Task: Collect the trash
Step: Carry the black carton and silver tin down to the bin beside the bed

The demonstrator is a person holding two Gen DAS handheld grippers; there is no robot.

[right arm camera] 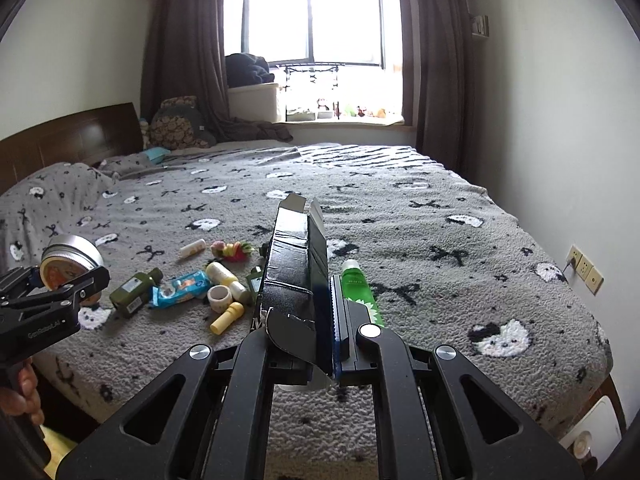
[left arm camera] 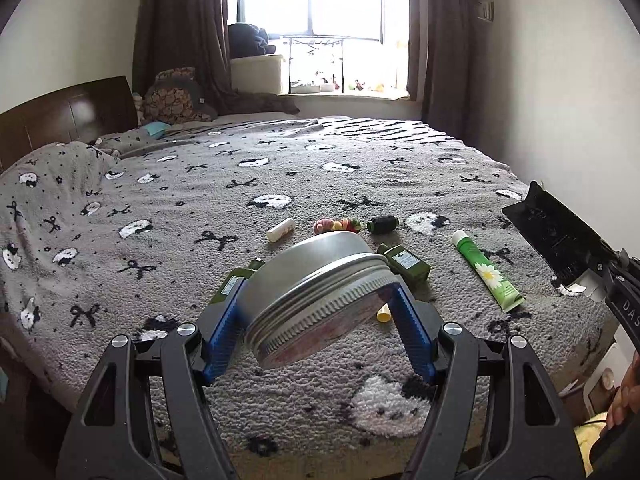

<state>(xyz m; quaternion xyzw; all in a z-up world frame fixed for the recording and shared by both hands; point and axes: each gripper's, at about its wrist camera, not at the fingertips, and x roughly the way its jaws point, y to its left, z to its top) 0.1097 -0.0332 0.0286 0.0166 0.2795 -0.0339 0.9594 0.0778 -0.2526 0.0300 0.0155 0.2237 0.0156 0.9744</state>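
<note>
My left gripper (left arm camera: 316,304) is shut on a round silver tin (left arm camera: 320,292) and holds it tilted above the bed; the tin also shows in the right wrist view (right arm camera: 72,258). My right gripper (right arm camera: 304,296) is shut on a flattened black carton (right arm camera: 296,256), which also shows at the right edge of the left wrist view (left arm camera: 556,236). Trash lies on the grey blanket: a green tube (left arm camera: 486,270), dark green bottles (left arm camera: 404,264) (right arm camera: 136,286), a blue packet (right arm camera: 182,286), a white tube (left arm camera: 281,229), a small yellow bottle (right arm camera: 227,317), a small black bottle (left arm camera: 383,224).
The bed's patterned grey blanket (left arm camera: 240,184) fills both views. A dark headboard (left arm camera: 64,116) and pillows are at the far left. A window with curtains (right arm camera: 316,20) is behind. The right wall carries sockets (right arm camera: 584,268). A colourful hair tie (right arm camera: 234,250) lies among the trash.
</note>
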